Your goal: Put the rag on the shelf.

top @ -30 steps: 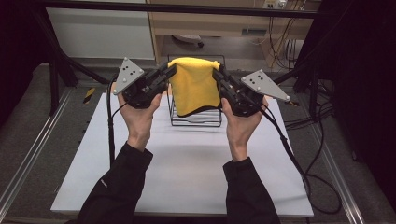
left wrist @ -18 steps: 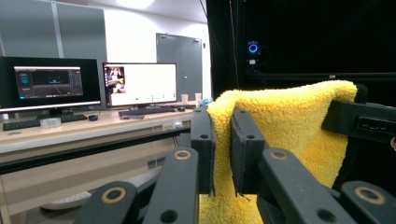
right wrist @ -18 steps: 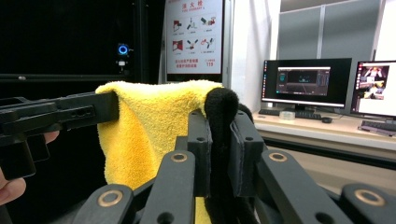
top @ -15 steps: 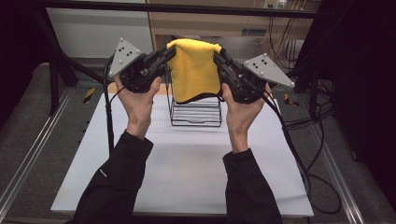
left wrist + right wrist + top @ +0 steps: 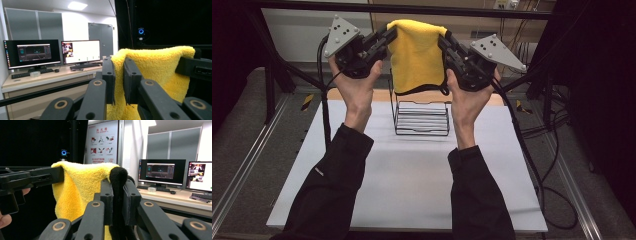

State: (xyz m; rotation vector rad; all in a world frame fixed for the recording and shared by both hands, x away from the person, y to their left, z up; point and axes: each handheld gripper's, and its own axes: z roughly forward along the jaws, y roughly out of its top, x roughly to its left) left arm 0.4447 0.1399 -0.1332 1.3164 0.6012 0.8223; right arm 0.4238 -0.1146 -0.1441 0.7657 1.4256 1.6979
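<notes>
A yellow fleecy cloth [image 5: 417, 55] with a dark trim hangs stretched between my two grippers, high above the table. My left gripper [image 5: 389, 35] is shut on the cloth's left top corner; in the left gripper view the cloth [image 5: 155, 72] is pinched between the black jaws [image 5: 119, 80]. At the other top corner my right gripper [image 5: 445, 40] is shut on it, and the right gripper view shows the dark edge of the cloth [image 5: 77, 190] squeezed between its jaws [image 5: 117, 200]. The cloth's lower edge hangs just above a black wire rack [image 5: 422, 117].
The wire rack stands at the far middle of the white table [image 5: 407, 185]. A black frame bar [image 5: 412, 7] runs across above the cloth. Cables [image 5: 527, 155] trail along the table's right side. Desks with monitors [image 5: 52, 53] stand beyond the work area.
Both grippers have risen together with the cloth, lifting it from draped over the wire rack to hanging above it. The grip on both corners is unchanged.
</notes>
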